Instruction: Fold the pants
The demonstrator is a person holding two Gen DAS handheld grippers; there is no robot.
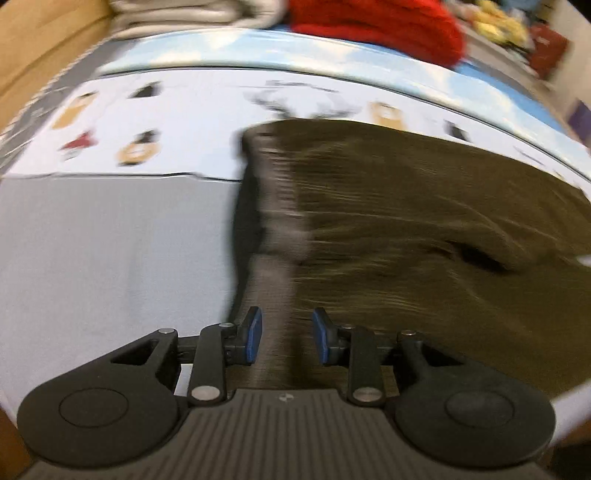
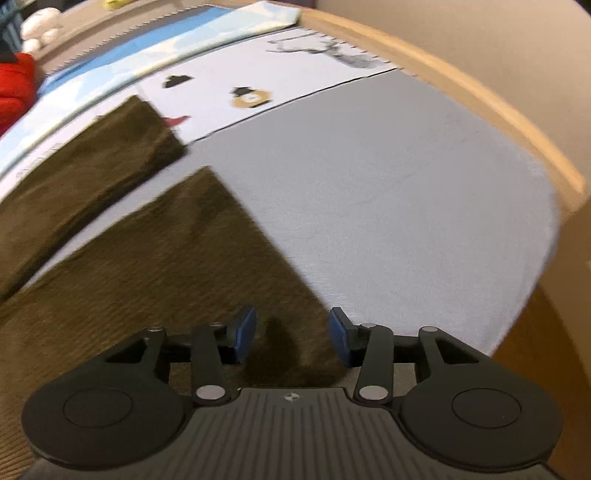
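1. A pair of olive-brown corduroy pants (image 2: 155,273) is seen spread flat on a pale grey sheet (image 2: 388,206) covering a bed; both legs are laid out side by side with a narrow strip of sheet showing between them, and the leg ends lie toward the far side in the right wrist view
2. In the left wrist view the pants (image 1: 424,221) fill the right half of the picture, and the lighter band along their left edge is judged to be the waistband, though blur makes this uncertain
3. The left gripper (image 1: 287,341) is held over that waist edge; its blue pads are parted with cloth seen beneath the gap, and nothing appears to be pinched
4. The right gripper (image 2: 291,334) is held over the outer edge of the nearer leg; its pads stand apart, and no cloth is clamped between them
5. No fold is visible yet: the legs are not stacked on each other and the length is not doubled over, so the task is judged to be at its start, with every fold left to do
6. A printed blanket (image 2: 280,70) with cartoon figures and a reindeer is spread beyond the pants; a red garment (image 1: 376,26) and folded pale cloth (image 1: 184,14) lie further back, and a wooden bed frame (image 2: 480,96) borders the sheet
7. No brand, label or readable writing can be made out; the prints are too blurred
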